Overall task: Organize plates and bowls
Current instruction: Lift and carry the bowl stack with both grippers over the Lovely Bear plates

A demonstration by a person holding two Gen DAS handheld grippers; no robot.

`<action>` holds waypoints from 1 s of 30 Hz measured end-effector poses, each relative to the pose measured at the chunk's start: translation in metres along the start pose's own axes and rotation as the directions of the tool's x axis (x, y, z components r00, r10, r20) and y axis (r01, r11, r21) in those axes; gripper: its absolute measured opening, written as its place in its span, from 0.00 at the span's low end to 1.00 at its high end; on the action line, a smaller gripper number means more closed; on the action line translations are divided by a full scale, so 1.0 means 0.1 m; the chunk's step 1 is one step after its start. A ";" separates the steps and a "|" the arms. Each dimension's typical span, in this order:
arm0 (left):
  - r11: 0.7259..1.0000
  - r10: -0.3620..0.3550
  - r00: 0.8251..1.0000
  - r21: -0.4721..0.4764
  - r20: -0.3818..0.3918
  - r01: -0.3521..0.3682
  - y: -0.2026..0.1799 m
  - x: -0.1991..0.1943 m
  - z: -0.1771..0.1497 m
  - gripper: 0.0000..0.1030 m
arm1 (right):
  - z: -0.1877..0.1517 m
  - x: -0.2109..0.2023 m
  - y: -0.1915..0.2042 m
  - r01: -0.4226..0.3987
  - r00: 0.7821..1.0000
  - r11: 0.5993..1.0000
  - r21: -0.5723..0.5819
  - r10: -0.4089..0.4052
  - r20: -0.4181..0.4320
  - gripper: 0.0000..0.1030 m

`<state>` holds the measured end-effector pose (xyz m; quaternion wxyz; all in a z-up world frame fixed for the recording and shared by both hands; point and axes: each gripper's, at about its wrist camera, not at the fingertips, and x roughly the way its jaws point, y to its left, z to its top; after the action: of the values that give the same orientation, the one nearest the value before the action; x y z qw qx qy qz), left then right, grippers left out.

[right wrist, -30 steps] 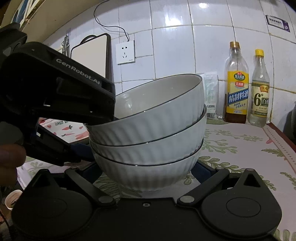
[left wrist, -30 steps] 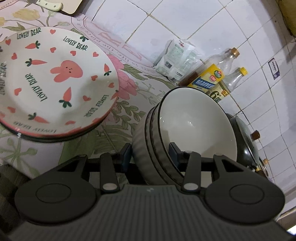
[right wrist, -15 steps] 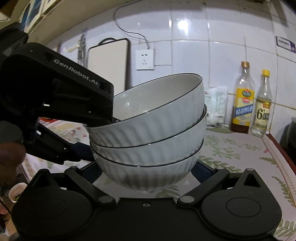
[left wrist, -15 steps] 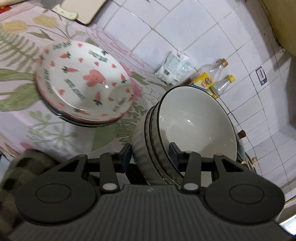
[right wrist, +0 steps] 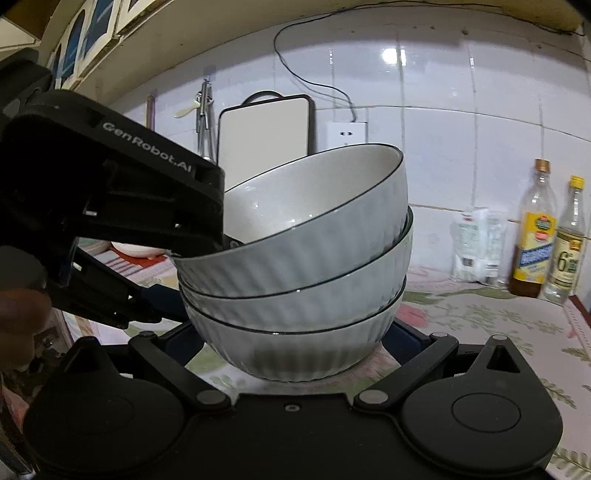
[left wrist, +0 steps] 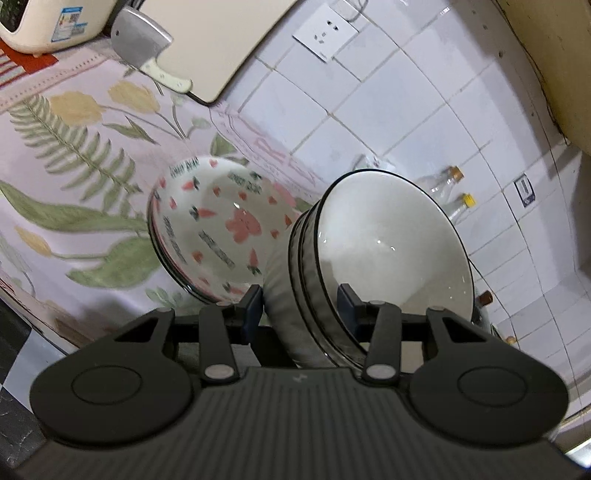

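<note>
A stack of three grey ribbed bowls (left wrist: 388,240) with dark rims hangs in the air, tilted. My left gripper (left wrist: 300,306) is shut on the stack's rims, one finger inside the top bowl and one outside. In the right wrist view the same bowl stack (right wrist: 306,266) sits between my right gripper's (right wrist: 295,332) fingers, which press on the bottom bowl's sides. The left gripper (right wrist: 207,258) clamps the rims from the left there. A stack of carrot-and-bunny plates (left wrist: 218,232) lies below on the floral cloth.
A cleaver (left wrist: 140,40) and a cutting board (left wrist: 214,40) lean at the tiled wall, beside a white appliance (left wrist: 48,22). Two bottles (right wrist: 550,236) and a plastic bag (right wrist: 476,247) stand at the back right. A wall socket (right wrist: 347,133) has a cord plugged in.
Both grippers have risen and pulled away from the counter with the bowl stack held. The plates now look smaller and farther below. The grip on the bowls is unchanged.
</note>
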<state>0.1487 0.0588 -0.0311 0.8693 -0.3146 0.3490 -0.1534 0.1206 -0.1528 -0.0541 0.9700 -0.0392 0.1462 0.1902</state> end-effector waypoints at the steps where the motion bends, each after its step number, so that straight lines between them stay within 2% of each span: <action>1: 1.000 0.002 1.000 -0.003 -0.001 -0.002 0.03 0.00 0.05 0.41 | 0.02 0.04 0.02 -0.004 1.000 1.000 0.000 0.004 0.000 1.00; 11: 0.999 0.044 0.999 0.000 0.011 -0.044 0.28 0.17 0.38 0.41 | 0.10 0.49 0.17 -0.050 0.998 0.999 0.016 0.050 -0.026 1.00; 27: 0.997 0.038 0.999 0.069 -0.010 -0.037 0.39 0.78 0.67 0.41 | 0.06 1.10 -0.03 -0.025 0.997 0.998 0.056 0.029 -0.077 1.00; 30: 0.998 0.039 0.999 0.054 -0.013 -0.038 0.42 0.88 0.69 0.41 | 0.08 1.21 -0.07 -0.024 0.995 0.998 0.059 0.030 -0.096 1.00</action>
<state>0.2616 0.0784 -0.0649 0.8779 -0.2832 0.3567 -0.1481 0.2326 -0.1153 -0.0828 0.9598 -0.0183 0.1992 0.1970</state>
